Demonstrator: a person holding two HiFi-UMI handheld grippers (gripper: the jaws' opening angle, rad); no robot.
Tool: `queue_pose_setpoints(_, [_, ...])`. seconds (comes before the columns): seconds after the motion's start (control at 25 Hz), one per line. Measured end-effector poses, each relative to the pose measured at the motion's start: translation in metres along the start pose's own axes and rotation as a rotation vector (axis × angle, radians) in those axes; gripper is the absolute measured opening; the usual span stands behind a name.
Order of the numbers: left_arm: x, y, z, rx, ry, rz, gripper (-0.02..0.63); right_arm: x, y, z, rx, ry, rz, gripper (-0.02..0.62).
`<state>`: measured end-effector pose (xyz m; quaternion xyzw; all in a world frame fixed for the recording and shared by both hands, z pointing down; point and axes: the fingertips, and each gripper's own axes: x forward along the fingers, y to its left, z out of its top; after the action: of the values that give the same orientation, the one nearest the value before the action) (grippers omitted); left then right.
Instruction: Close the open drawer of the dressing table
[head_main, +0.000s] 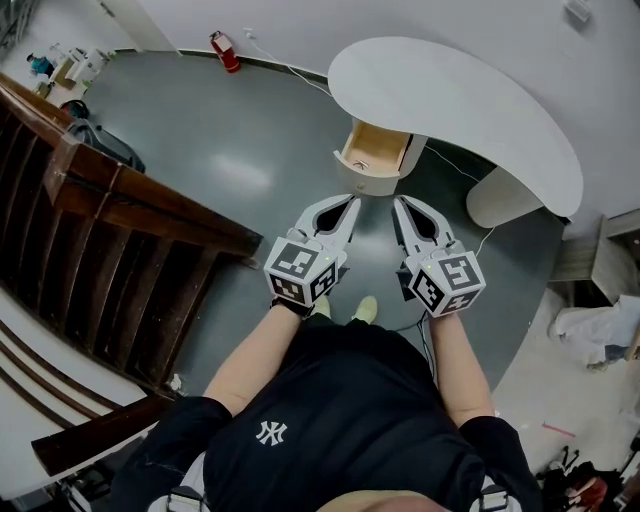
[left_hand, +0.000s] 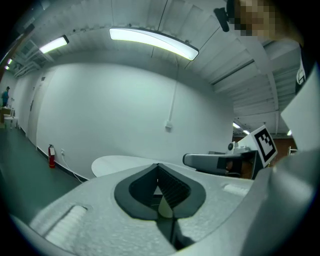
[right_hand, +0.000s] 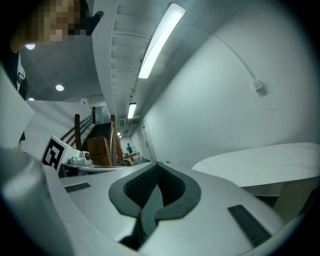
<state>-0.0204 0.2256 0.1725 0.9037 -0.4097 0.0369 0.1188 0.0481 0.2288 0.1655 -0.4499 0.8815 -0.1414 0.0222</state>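
One open wooden-lined drawer (head_main: 374, 153)

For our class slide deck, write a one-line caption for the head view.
Shut, empty left gripper and right gripper hover short of the open drawer of the dressing table.

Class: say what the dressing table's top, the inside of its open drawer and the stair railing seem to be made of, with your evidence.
Dressing table top: smooth white, matte, likely painted or laminated board. Drawer inside: pale bare wood, by its tan colour. Stair railing: dark varnished wood, brown with slight sheen.
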Motion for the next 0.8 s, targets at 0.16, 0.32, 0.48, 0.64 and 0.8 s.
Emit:
queue_pose_setpoints(0.16, [0.007,0.011,-0.017,-0.006,0.034,0.03,0.009,-0.001,-0.015,-0.013,0.02,0.02,-0.015,0.015])
queue_pose_setpoints(0.32, [0.011,0.019,-0.029,-0.006,0.053,0.061,0.009,-0.001,-0.029,-0.026,0.03,0.035,-0.038,0.015])
queue_pose_setpoints(0.48, [0.018,0.027,-0.04,-0.008,0.075,0.076,0.009,0.006,-0.041,-0.037,0.048,0.05,-0.05,0.015])
queue_pose_setpoints(0.64, [0.023,0.035,-0.052,-0.008,0.106,0.083,0.009,0.013,-0.045,-0.048,0.045,0.072,-0.051,0.015])
queue_pose_setpoints(0.8, [0.028,0.048,-0.061,-0.012,0.128,0.083,0.009,0.025,-0.05,-0.062,0.038,0.102,-0.066,0.015])
